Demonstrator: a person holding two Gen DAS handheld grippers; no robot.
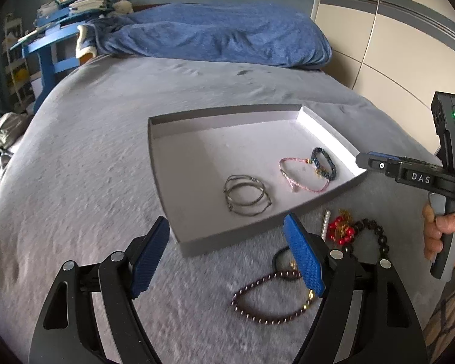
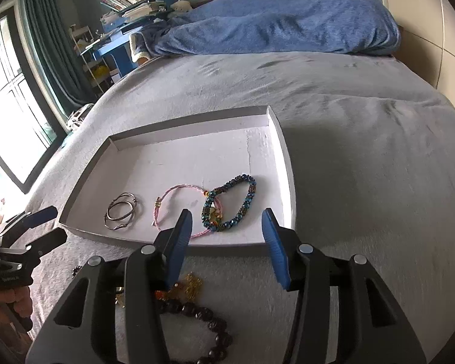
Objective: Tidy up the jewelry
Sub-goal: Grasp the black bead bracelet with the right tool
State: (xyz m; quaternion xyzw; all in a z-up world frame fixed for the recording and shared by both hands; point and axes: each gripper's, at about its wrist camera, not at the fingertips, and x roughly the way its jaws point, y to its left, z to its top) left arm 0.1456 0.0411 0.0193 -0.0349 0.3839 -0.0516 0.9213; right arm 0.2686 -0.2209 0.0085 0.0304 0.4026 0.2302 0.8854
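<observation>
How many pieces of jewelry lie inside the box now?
3: silver bangles at the left, a pink cord bracelet in the middle, a blue beaded bracelet at the right, overlapping the pink one. The tray hides none.

You see a matt cardboard tray (image 2: 288, 182) on fuzzy grey cloth (image 2: 364, 151); thin metal bangles (image 2: 121, 210), glossy beads (image 1: 257, 300).

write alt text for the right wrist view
An open tool hovers over the near edge of a shallow white tray on a grey bed; it grips nothing. In the tray lie silver bangles, a pink cord bracelet and a blue beaded bracelet. A dark bead bracelet and gold pieces lie on the bed outside the tray.
</observation>
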